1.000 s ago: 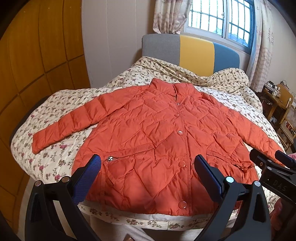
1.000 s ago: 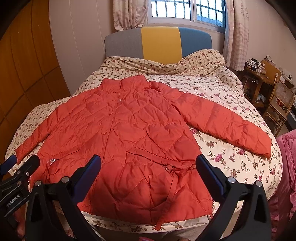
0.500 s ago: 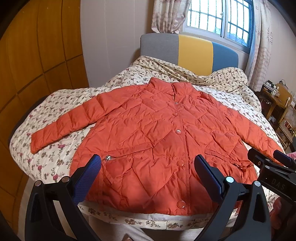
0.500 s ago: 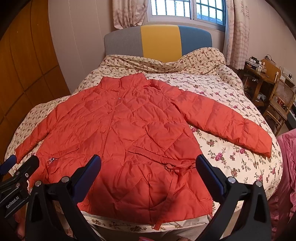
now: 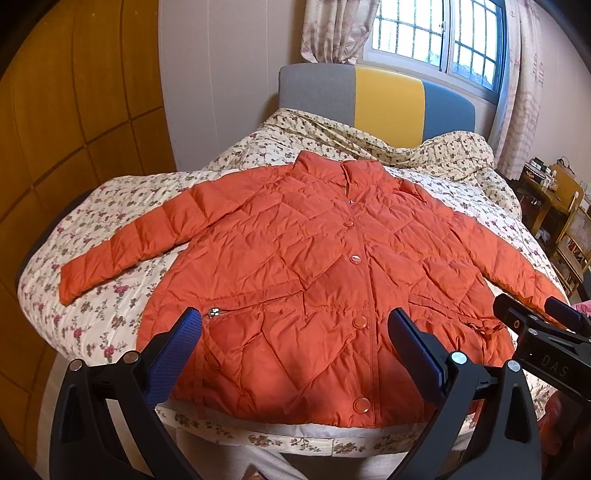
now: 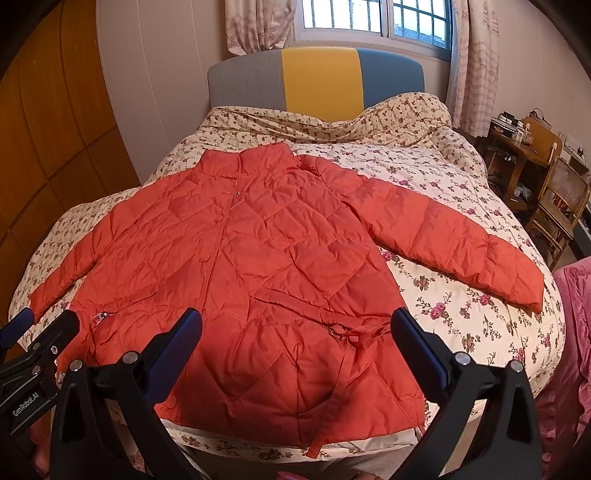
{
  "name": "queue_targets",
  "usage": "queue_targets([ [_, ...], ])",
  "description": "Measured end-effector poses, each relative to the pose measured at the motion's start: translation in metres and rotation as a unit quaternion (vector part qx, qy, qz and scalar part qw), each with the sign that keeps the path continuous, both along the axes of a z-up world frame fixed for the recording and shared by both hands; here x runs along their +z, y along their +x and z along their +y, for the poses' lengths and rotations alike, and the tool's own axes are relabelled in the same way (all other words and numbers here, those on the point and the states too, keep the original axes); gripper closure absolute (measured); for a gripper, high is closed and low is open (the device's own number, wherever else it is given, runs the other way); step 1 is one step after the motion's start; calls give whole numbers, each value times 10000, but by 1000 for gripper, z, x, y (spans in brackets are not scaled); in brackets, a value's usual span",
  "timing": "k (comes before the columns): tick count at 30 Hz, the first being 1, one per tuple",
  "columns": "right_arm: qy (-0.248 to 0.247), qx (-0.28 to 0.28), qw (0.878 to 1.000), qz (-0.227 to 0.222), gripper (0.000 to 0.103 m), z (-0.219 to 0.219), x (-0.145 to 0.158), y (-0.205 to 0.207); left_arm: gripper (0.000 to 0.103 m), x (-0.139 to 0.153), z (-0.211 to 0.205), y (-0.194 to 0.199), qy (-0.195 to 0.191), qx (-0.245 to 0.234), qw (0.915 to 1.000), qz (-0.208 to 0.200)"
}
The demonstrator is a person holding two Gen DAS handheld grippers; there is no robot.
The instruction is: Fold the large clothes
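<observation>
Padding and a slick quilted shell suggest that the orange jacket (image 5: 306,280) is light, soft and springy, likely to slide against itself and puff back open once folded, so each fold probably needs pressing flat. It lies front up and buttoned across the foot half of the bed (image 6: 461,173), collar toward the headboard (image 6: 317,81), both sleeves spread out to the sides, hem at the near edge of the mattress. Good places to take hold look like the cuffs: the sleeve on the left (image 5: 122,251) ends well out on the bedspread, and the sleeve on the right (image 6: 461,243) does the same; a thin edge such as a cuff or the hem should pinch more surely than the thick body. The left gripper (image 5: 295,354) hovers over the lower front with its fingers wide apart and nothing between them; the right gripper (image 6: 295,350) hangs likewise, spread and empty, above the waist tie (image 6: 354,332). The floral bedspread is soft and yielding, so it gives little firm backing. Around it stand a wooden wardrobe (image 5: 74,110), a curtained window (image 6: 369,18) and a wooden chair (image 6: 561,206).
</observation>
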State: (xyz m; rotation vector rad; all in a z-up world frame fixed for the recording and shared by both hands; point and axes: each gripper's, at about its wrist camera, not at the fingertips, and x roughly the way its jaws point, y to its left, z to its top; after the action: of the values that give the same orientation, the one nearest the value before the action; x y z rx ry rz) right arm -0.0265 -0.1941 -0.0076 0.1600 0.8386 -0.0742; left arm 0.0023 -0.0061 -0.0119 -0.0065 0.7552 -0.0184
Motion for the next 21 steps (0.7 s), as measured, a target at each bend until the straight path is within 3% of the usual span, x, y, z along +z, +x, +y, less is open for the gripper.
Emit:
queue_targets([
  [21, 9, 7, 9999, 143, 2, -1, -9, 6, 3, -10, -7, 4, 10, -182, 9997, 157],
])
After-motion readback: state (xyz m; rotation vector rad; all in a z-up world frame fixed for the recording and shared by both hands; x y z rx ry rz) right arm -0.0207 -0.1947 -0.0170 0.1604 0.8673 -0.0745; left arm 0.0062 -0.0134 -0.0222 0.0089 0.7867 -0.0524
